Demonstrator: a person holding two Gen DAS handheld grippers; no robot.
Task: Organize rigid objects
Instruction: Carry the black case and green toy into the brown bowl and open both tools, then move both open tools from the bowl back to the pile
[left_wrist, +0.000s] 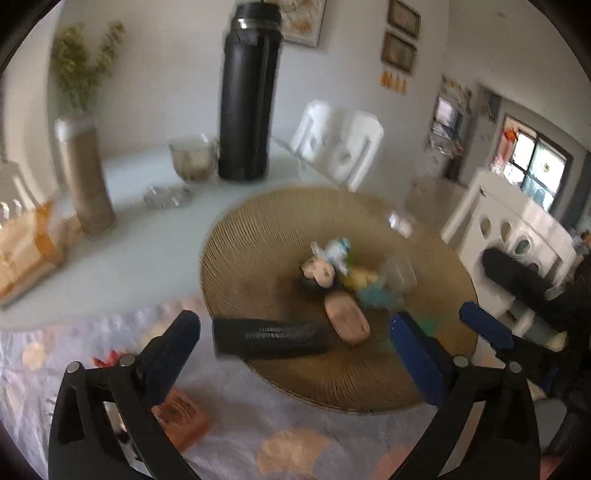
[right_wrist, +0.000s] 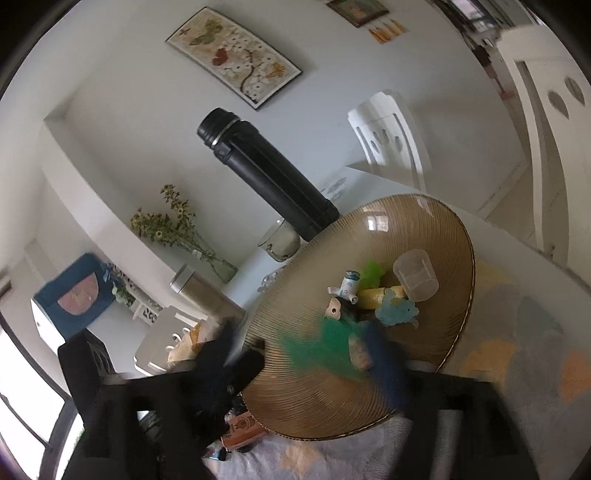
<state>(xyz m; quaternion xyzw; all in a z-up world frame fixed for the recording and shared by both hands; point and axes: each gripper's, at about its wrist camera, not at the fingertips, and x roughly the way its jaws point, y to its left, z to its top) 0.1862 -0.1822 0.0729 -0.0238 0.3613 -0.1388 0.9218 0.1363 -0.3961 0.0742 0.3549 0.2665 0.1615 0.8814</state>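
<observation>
left tool (left_wrist: 295, 332) spread w/ nothing between; right tool (right_wrist: 306, 354) blurred, can't tell; both over ribbed plate (left_wrist: 258, 236).

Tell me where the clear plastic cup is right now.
The clear cup lies tipped on the ribbed plate, on the far right of the toy pile in both views, next to the yellow toy.

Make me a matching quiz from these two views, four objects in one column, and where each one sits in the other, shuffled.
Objects:
1. black flask
2. clear plastic cup
3. black remote control
4. orange box

Places:
A. on its side on the ribbed plate
B. on the floral cloth beside the left gripper
C. across the plate's near rim
D. upright behind the plate

Pairs: 1-D, 2-A, 3-C, 4-B
</observation>
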